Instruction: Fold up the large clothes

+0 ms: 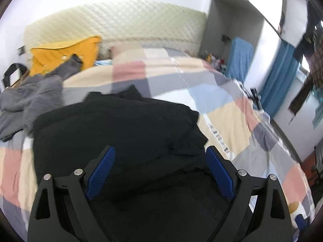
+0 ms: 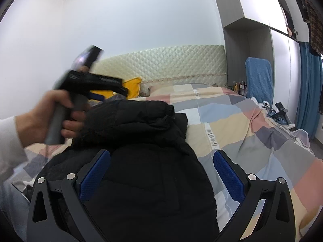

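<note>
A black jacket [image 1: 121,133] lies bunched on the bed [image 1: 232,121], on its patchwork cover, toward the foot end and well away from the headboard [image 1: 121,24]; in the right wrist view the jacket [image 2: 145,161] shows a thick fold heaped across its far part.

The left gripper [image 1: 159,151] hangs above the jacket with its jaws spread wide and nothing between the blue pads [image 1: 103,169]; the picture is blurred, and whether the tips touch the cloth cannot be told. In the right wrist view the same left gripper [image 2: 101,96] appears over the jacket's far left edge, gripped by the left hand [image 2: 50,117]; it too is smeared by blur, so its jaws are not readable there.

The right gripper [image 2: 161,155] is also wide open and empty; its left finger sits over the jacket, its right finger over the cover just beside the jacket's edge.

Left of the jacket a grey garment [image 1: 30,102] lies crumpled on the bed; beyond it, nearer the headboard, sits a yellow pillow [image 1: 62,54]. Right of the headboard stands a blue panel [image 2: 258,76], with a blue curtain [image 2: 308,84] farther right.
</note>
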`<state>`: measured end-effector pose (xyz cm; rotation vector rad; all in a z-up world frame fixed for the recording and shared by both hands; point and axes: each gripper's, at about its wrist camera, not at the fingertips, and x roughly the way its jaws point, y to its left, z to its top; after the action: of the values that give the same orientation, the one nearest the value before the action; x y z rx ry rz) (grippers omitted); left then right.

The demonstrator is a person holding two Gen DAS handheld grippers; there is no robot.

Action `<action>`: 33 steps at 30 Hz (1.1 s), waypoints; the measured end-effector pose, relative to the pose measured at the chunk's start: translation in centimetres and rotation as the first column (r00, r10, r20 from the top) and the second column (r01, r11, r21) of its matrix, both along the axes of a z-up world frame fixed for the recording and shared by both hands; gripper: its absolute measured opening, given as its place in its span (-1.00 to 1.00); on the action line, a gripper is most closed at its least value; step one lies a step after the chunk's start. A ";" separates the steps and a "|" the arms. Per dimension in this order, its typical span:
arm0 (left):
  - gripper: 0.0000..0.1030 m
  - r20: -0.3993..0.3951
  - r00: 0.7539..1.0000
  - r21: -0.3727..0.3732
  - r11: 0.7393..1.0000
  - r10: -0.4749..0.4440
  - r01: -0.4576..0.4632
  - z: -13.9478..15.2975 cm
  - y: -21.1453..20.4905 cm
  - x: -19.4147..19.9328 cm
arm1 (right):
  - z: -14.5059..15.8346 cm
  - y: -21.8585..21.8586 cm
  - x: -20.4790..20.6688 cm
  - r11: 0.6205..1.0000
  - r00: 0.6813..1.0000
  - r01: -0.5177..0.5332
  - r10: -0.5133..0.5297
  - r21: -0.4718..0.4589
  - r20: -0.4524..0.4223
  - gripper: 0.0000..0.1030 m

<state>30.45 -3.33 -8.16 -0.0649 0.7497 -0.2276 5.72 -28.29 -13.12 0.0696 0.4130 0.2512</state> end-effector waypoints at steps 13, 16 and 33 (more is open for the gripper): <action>0.77 0.141 0.965 0.071 0.970 0.220 -0.231 -0.5 14.0 -7.3 | -0.4 1.4 2.0 0.999 0.998 -0.018 0.020 0.035 -0.062 1.00; 0.77 0.107 0.960 0.106 0.957 0.258 -0.269 -3.4 16.1 -7.2 | -0.7 1.9 3.1 0.998 0.995 -0.037 0.042 0.055 -0.092 1.00; 0.77 -0.004 0.925 0.176 0.911 0.379 -0.372 -10.4 21.2 -4.1 | -1.9 0.9 20.2 0.969 0.960 -0.113 0.164 0.222 -0.228 0.96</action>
<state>26.31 17.87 -18.52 -0.0489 0.7773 0.2080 25.95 -27.35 -15.06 0.2787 0.6387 0.4271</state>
